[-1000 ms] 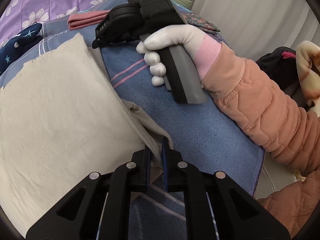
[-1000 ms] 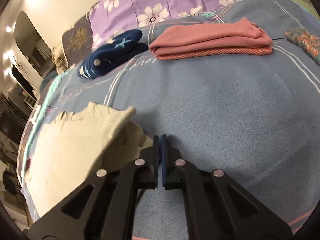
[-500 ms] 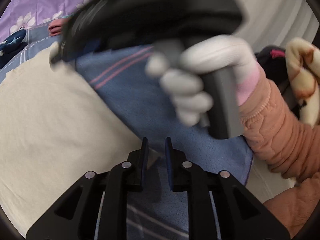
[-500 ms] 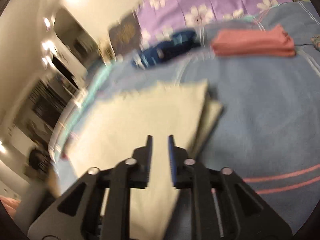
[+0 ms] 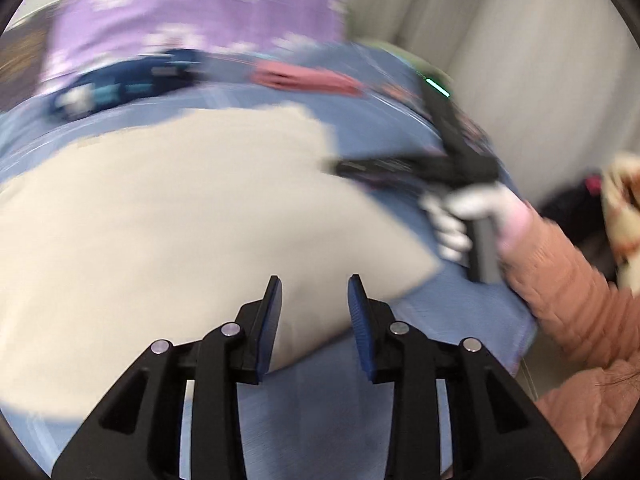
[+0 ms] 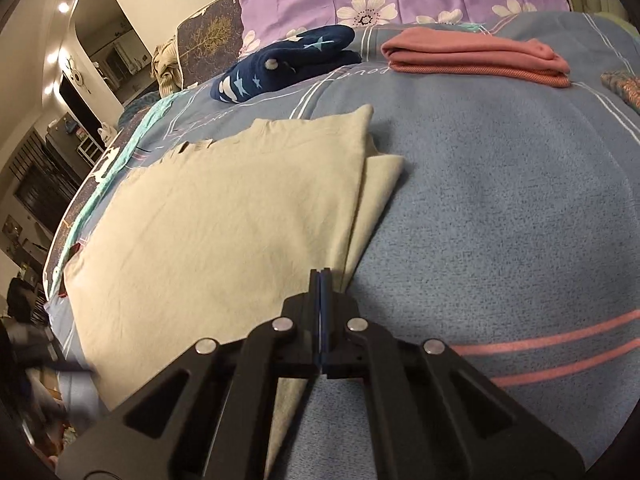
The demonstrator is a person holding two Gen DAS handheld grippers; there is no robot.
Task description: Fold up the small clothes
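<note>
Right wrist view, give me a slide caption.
Shut right gripper at the edge of a folded beige garment on a blue blanket.

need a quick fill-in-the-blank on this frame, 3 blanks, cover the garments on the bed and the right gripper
1. The large garment spread flat on the blue bedspread is ____ in colour.
2. The folded pink garment lies to the ____ of the navy star-print garment in the right wrist view.
3. The right gripper has its jaws ____.

Missing words: beige; right; shut
</note>
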